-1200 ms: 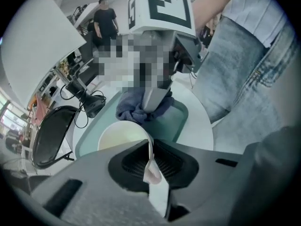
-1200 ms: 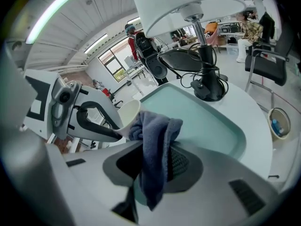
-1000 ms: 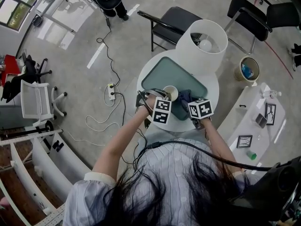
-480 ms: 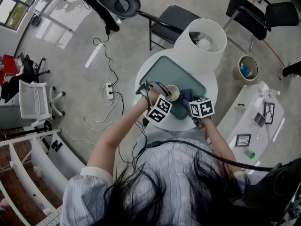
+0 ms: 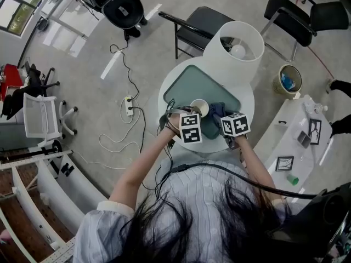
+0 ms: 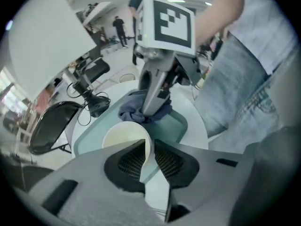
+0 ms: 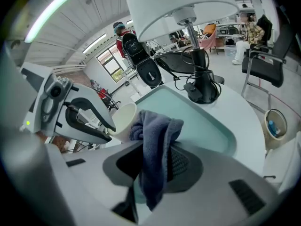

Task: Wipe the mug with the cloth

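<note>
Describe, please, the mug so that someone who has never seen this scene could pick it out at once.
On the round white table bearing the big white lamp lies a teal tray. Over its near edge is the mug, its wall pinched in the left gripper. It is the only pale, rigid cup there; its neighbour is a limp dark blue cloth.

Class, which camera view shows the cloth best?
The right gripper view: the cloth hangs close up, pinched between the jaws, folds clear. The left gripper view shows a small bunch beyond the mug; the head view, only a tiny dark patch.
</note>
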`<state>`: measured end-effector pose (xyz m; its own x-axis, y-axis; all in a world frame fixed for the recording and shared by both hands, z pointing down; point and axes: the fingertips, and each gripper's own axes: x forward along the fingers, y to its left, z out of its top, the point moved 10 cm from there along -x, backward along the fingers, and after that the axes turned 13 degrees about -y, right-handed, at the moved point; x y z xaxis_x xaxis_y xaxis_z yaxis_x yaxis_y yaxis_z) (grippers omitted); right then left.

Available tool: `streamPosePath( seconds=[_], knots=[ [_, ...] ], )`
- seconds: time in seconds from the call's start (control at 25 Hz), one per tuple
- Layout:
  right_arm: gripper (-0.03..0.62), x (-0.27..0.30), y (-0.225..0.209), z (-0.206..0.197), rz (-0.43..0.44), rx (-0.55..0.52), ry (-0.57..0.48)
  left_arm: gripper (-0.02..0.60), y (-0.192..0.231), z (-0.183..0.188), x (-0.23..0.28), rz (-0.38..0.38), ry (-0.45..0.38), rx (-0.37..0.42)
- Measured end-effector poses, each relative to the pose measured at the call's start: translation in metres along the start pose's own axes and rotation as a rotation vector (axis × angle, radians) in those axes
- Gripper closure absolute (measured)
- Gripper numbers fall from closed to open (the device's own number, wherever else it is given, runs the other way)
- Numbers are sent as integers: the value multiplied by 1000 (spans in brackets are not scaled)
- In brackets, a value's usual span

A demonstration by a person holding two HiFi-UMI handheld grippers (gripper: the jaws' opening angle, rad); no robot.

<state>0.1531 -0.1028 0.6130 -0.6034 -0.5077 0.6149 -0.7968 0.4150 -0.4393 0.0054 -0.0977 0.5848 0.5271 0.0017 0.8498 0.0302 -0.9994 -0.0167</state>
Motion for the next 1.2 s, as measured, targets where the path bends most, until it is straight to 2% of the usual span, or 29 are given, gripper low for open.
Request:
streamPosePath(
  seconds=[0.16, 0.28, 0.36, 0.44, 0.56, 0.72, 0.88, 1.0, 1.2],
  knots=[
    [485, 1, -1, -2, -3, 13, -9, 532, -4, 5, 4, 138, -11, -247],
    [485, 2, -2, -3, -5, 29, -16, 532, -7, 10, 10, 224, -57, -409],
    [485, 3, -1, -3, -6, 32, -17, 532, -6, 14, 12, 278, -82, -490],
    [485, 2, -1, -2, -10, 34, -20, 532, -4, 18, 16, 321, -73, -525],
    [485, 3, -1, -2, -13, 38, -23, 534, 0, 18, 24, 366, -17, -511],
    [485, 3, 0, -1, -10, 41, -27, 535, 1, 15, 28, 342, -6, -473],
    [485, 4, -1, -1, -7, 39, -26, 538, 5, 11, 25, 255, -52, -474],
    [485, 5, -1, -1, 0, 32, -23, 538, 10, 9, 24, 186, -49, -444],
    [485, 6, 0, 3, 6, -3, -8, 538, 11, 7, 21, 115, -16, -287]
  ],
)
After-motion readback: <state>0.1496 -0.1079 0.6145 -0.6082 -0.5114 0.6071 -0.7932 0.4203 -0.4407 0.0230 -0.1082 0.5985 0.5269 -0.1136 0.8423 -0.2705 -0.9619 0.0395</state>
